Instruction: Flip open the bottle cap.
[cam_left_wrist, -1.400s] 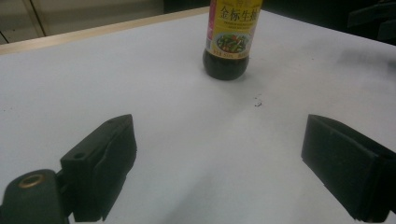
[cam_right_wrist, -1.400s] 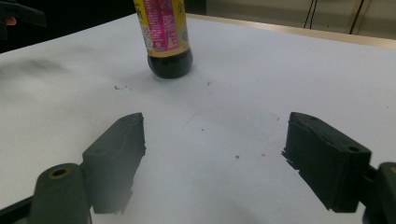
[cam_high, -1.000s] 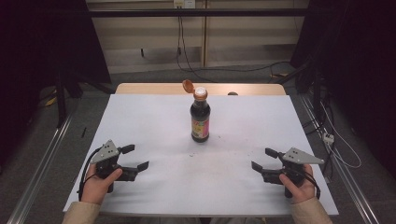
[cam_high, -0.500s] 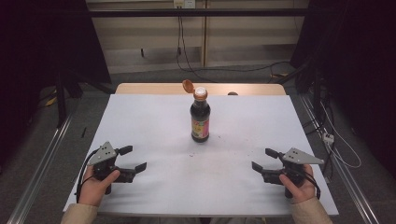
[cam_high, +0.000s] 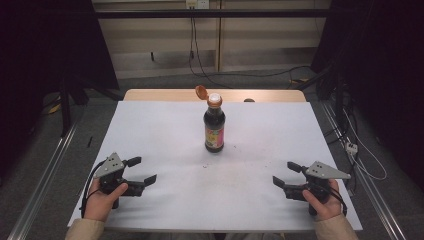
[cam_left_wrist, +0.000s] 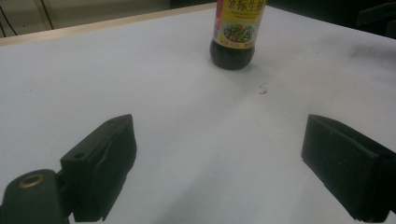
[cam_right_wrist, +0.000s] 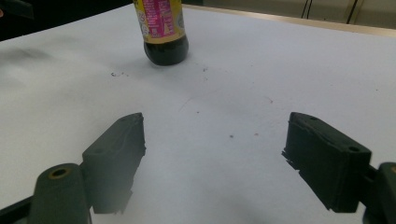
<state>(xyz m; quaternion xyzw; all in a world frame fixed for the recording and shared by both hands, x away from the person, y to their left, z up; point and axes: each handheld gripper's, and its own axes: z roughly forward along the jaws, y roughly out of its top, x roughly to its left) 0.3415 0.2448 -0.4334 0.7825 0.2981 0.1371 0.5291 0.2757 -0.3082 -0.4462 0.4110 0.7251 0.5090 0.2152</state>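
Dark glass sauce bottle (cam_high: 214, 128), orange flip-cap open, stands upright well ahead of, between, both grippers — left (cam_high: 138, 173) and right (cam_high: 285, 175) fingers spread, empty, resting low — nothing grasped yet.

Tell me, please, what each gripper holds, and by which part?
Nothing. The left gripper and right gripper are open, apart from the bottle.

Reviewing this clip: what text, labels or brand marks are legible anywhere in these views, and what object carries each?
"金标生抽", partly cut off by the frame edge and not fully certain: yellow label of the dark sauce bottle, left gripper view.
Pink and yellow back label of the same bottle, right gripper view: print too blurred to read.
Bottle label in the high view: too small to read.
No readable writing elsewhere.
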